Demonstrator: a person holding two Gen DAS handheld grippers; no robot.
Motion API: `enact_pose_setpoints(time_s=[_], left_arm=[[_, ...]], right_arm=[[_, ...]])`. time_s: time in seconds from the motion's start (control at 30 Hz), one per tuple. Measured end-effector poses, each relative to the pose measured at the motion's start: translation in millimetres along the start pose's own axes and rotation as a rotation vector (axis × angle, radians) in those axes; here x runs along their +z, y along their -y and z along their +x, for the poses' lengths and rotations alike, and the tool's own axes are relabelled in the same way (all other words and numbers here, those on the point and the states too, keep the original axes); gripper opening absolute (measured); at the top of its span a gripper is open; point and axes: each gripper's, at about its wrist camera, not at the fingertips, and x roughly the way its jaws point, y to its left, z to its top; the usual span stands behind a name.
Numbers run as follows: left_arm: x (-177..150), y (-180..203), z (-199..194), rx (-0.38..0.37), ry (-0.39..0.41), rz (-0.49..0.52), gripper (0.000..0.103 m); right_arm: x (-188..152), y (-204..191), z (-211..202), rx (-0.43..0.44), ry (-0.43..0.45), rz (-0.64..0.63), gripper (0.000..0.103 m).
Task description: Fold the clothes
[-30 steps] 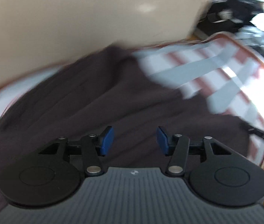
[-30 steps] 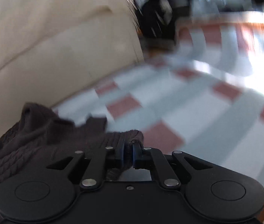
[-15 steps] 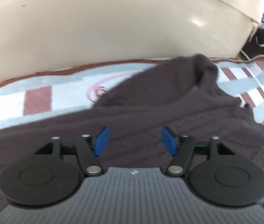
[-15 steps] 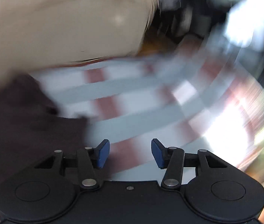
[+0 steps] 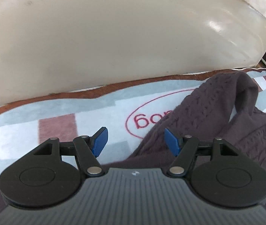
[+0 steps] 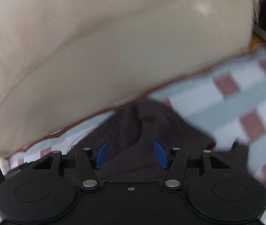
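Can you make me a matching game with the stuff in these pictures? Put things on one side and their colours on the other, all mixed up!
Things:
1. sweater
2. blanket
3. cushion
4. pads on the left gripper

Colours:
A. cream
B. blue
C. dark brown
D. pale blue, white and reddish checks

Pairs: 1-C, 2-D, 3-A, 4-B
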Motion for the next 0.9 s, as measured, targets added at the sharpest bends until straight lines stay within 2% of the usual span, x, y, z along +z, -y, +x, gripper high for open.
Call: enact_pose_setpoints(time_s=[0.03, 0.13, 0.2, 0.3, 0.4, 0.47, 0.5, 0.53, 0.7, 0.8, 0.83, 0.87, 0.9], left_arm=[[1.3, -1.1, 6.5, -0.016, -0.011, -0.009, 0.066], [3.3, -2.2, 22.4, -0.064, -0.04, -0.034, 0.066], [4.3, 1.6, 31.9, -0.108, -0.074, -0.025, 0.066], [5.3, 13.2, 47.5, -0.128, -0.139, 0.027, 0.067], [6.2, 22.8, 50.6, -0.103, -0.132, 0.088, 0.068], [7.1, 29.2, 52.2, -0.091, -0.129, 0.131, 0.033], [10.0, 32.7, 48.4, -0.115, -0.133, 0.168, 0.02], [12.1, 36.4, 39.0, -0.121, -0.106, 0.208, 0.018], [19.8, 47.2, -23.6, -0.038, 0.137, 0.365, 0.014], [30.4, 36.3, -50.5, -0.053, 0.201, 0.28, 0.012], [34.0, 32.6, -59.4, -0.058, 0.222, 0.252, 0.012], [37.5, 29.0, -68.3, -0.063, 0.243, 0.223, 0.012], [41.1, 25.3, -77.3, -0.068, 0.264, 0.195, 0.012]], right_arm=[[-1.6, 14.5, 7.5, -0.006, -0.003, 0.024, 0.059], [-4.1, 58.1, 15.4, -0.119, 0.061, 0.031, 0.059], [-2.1, 83.9, 20.7, -0.161, 0.074, 0.048, 0.059], [1.5, 114.8, 31.3, -0.138, 0.071, 0.142, 0.059], [1.8, 128.4, 48.8, -0.117, 0.047, 0.205, 0.059], [-1.2, 132.7, 62.8, -0.128, 0.027, 0.232, 0.059], [-3.3, 134.0, 69.4, -0.137, 0.021, 0.238, 0.06], [-4.6, 133.4, 73.4, -0.14, 0.021, 0.227, 0.062], [-3.0, 117.4, 78.1, -0.148, -0.012, 0.113, 0.063], [-6.1, 111.1, 81.2, -0.149, -0.023, 0.012, 0.063], [-7.2, 109.6, 81.4, -0.155, -0.007, -0.028, 0.057], [-8.4, 108.1, 81.6, -0.161, 0.009, -0.069, 0.036], [-9.3, 107.2, 80.9, -0.166, 0.029, -0.105, 0.026]])
